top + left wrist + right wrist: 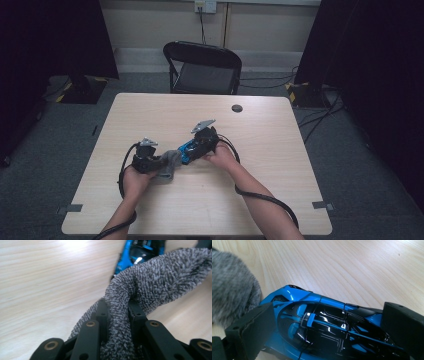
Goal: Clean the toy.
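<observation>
Here, near the middle of the table (280,150), somewhat toward the person's edge, a blue and black toy car (329,327) gets a wipe from a grey cloth (160,277). The left gripper (159,163) is clamped on a bunched fold of the cloth, whose nap bulges up between the jaws, while the right gripper (194,150) has its jaws pressed against the car's two flanks, steadying it on the wood. The cloth looks soft, light and floppy (it drapes wherever it is not pinched), so a gathered fold gives the surest hold. The car appears to be a rigid, glossy shell, probably slippery and quick to roll; gripping across its broad sides seems safer than at the thin fins or edges, which could snap. Cloth and car touch at the car's end nearer the left gripper.
</observation>
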### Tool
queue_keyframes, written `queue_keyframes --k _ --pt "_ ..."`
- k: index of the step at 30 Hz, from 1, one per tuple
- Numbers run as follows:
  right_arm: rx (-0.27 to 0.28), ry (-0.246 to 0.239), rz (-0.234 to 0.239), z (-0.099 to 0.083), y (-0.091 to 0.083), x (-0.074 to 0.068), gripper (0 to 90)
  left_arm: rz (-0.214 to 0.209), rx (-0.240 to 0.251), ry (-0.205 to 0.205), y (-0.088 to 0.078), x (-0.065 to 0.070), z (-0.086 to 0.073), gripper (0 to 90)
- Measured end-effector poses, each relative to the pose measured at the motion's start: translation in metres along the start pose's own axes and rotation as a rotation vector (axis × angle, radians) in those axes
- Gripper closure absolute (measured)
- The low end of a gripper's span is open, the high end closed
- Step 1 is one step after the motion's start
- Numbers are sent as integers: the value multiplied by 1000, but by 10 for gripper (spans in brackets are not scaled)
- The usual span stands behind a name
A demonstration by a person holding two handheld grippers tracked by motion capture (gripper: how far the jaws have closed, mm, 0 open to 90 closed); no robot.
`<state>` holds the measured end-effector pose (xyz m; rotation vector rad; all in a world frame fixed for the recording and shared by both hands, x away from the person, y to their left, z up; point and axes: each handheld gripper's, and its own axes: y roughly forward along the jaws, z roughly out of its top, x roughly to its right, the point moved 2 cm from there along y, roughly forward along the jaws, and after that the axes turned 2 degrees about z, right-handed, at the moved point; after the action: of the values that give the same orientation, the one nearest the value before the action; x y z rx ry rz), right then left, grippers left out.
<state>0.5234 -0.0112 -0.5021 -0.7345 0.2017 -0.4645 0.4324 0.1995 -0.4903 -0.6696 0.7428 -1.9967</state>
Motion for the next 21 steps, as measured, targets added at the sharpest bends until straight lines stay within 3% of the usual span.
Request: queue_keyframes --k 8,13,15,18,21 --pt "1 1 -1 0 0 0 0 88 7 -12 3 -11 12 751" --pt "13 -3 -2 -1 0 -1 0 152 43 -40 6 -23 24 751" --pt "15 -2 -1 -1 0 -1 0 135 48 -47 9 -20 25 751" --pt "16 -2 0 -1 0 -1 0 97 16 -10 14 -10 21 751" --pt "18 -2 -3 -1 0 -2 0 53 -2 3 17 0 14 751"
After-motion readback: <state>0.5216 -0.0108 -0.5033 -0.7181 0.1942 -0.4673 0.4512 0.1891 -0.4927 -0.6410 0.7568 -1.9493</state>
